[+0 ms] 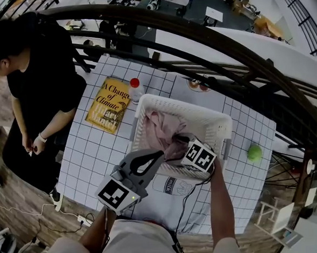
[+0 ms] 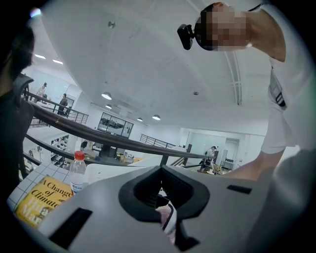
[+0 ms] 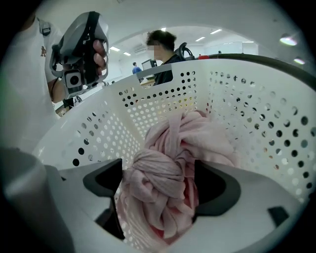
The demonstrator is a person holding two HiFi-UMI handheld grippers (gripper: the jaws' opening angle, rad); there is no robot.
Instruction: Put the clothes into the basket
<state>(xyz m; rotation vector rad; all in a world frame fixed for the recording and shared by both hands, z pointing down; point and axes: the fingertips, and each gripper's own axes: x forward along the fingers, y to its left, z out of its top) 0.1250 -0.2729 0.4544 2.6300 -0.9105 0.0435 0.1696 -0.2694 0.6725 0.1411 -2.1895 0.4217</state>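
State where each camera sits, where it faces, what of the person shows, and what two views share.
Head view: on the person's head, facing steeply down at the white perforated plastic basket on the gridded table; both forearms show.
Left gripper view: on the left gripper, facing almost level toward a railing; the white-shirted torso shows.
Right gripper view: on the right gripper, facing down at the pink garment between its open jaws; left hand shows.
Shared: head and right gripper views show basket and garment.

"A Change of Climate" on yellow book (image 1: 108, 105) cover
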